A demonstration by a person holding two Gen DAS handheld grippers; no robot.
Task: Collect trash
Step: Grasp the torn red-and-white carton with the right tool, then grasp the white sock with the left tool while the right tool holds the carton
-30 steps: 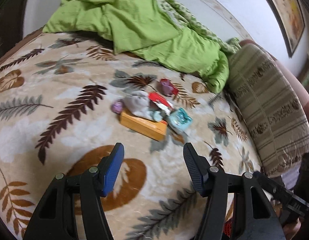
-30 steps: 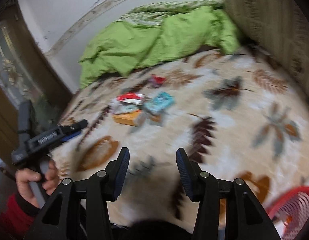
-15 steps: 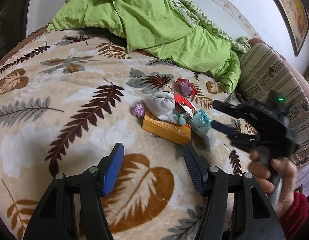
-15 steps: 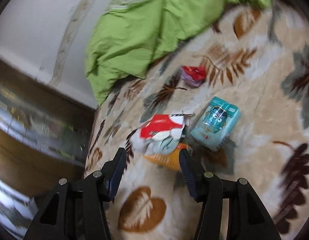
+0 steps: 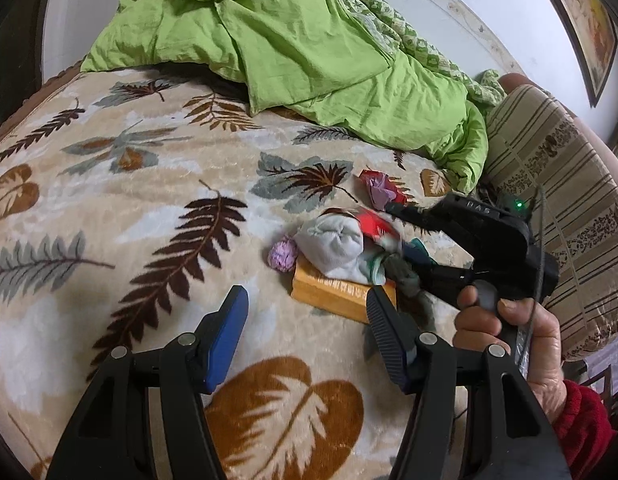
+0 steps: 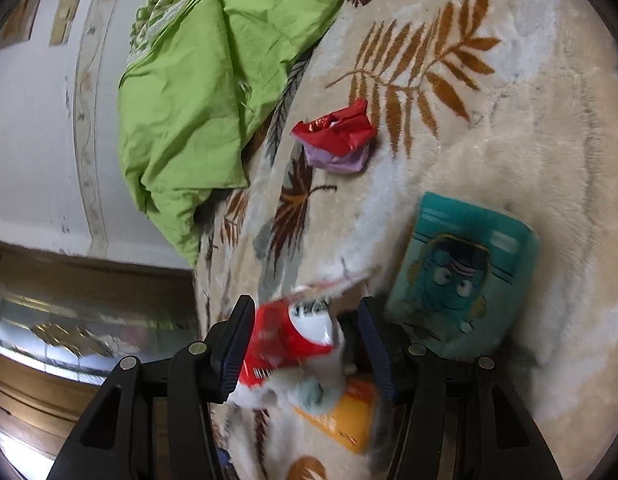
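Right wrist: right gripper point(image 6: 305, 344) just closing round blurred red wrapper point(image 6: 285, 344), grip unclear; left gripper point(image 5: 305, 336) open, empty

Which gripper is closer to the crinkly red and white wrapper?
Right. The right gripper has the crinkly red and white wrapper between its closing jaws. The left gripper hangs open above the blanket, short of the trash pile.

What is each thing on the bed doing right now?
Red wrapper: between the right gripper's closing jaws.
Teal packet: lying flat.
Crumpled wrapper: lying apart.
Orange box: under the pile.
Quilt: bunched up.
Left gripper: open, empty.
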